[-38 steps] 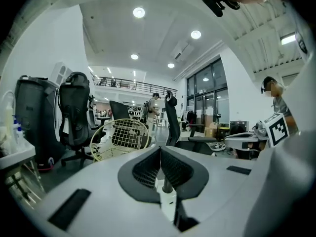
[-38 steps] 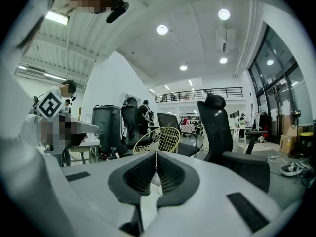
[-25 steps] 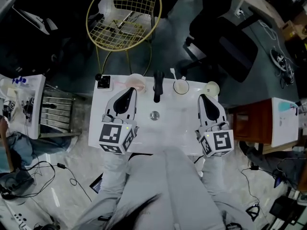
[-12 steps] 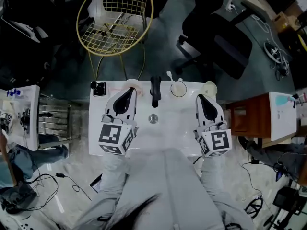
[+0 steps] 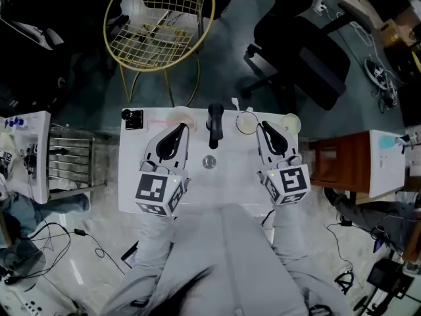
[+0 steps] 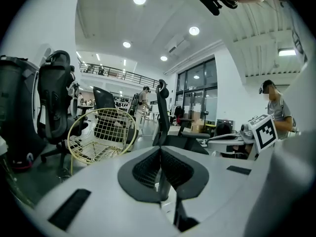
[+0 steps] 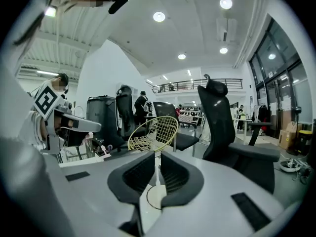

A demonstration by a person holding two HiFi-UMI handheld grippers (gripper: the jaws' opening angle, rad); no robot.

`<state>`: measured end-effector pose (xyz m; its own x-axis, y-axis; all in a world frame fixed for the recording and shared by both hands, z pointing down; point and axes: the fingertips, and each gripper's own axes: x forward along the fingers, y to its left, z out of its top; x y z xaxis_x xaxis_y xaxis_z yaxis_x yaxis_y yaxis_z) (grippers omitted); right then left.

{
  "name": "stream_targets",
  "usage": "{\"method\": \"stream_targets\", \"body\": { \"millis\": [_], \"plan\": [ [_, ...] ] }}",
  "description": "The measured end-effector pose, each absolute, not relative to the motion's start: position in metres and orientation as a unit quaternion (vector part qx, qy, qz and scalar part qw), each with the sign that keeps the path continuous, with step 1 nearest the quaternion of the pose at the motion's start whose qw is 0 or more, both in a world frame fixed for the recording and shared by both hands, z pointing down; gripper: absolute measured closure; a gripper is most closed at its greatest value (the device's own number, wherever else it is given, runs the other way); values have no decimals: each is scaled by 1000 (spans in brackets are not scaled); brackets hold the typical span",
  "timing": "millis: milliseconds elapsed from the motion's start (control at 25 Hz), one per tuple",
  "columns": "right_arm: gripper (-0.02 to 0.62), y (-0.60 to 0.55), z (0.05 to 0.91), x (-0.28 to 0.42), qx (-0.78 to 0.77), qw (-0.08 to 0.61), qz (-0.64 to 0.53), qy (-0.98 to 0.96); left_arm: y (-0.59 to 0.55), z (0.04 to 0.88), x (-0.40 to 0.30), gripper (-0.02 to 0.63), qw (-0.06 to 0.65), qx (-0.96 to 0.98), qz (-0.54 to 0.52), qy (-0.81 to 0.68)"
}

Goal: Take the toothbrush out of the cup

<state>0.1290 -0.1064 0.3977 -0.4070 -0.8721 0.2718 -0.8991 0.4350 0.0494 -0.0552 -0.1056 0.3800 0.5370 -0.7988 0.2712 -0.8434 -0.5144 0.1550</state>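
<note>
A pale cup (image 5: 247,122) stands at the back of the white basin top (image 5: 230,176), with a white toothbrush (image 5: 236,103) leaning out of it to the left. My right gripper (image 5: 263,125) is shut and empty, its tips just right of the cup. In the right gripper view, the cup's rim (image 7: 153,197) and the toothbrush (image 7: 158,174) show just beyond my right gripper (image 7: 157,154). My left gripper (image 5: 179,129) is also shut and empty, on the left side of the basin. In its own view, the left gripper (image 6: 160,149) has its pads meeting.
A black faucet (image 5: 214,125) rises at the back middle, above the drain (image 5: 209,162). A second cup (image 5: 290,122) sits at the back right, a pinkish bowl (image 5: 182,116) and a black object (image 5: 132,118) at the back left. A gold wire chair (image 5: 158,25) and a black office chair (image 5: 302,51) stand beyond.
My right gripper has moved left and forward, ending close beside the cup. The left gripper has hardly shifted. Both stay shut.
</note>
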Motion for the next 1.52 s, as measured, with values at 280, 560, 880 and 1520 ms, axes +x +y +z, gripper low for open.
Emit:
{"method": "stream_targets", "body": {
  "millis": [280, 560, 880, 1520],
  "plan": [
    [520, -131, 426, 113, 502, 156, 74, -847, -109, 389, -55, 578, 143, 863, 86, -478],
    [423, -151, 462, 101, 482, 209, 72, -848, -108, 404, -50, 578, 156, 861, 90, -476],
    [417, -168, 497, 94, 464, 277, 76, -838, -110, 416, -56, 578, 168, 855, 96, -481],
    [519, -179, 510, 89, 461, 315, 54, -828, -119, 426, -74, 578, 174, 848, 99, -490]
  ]
}}
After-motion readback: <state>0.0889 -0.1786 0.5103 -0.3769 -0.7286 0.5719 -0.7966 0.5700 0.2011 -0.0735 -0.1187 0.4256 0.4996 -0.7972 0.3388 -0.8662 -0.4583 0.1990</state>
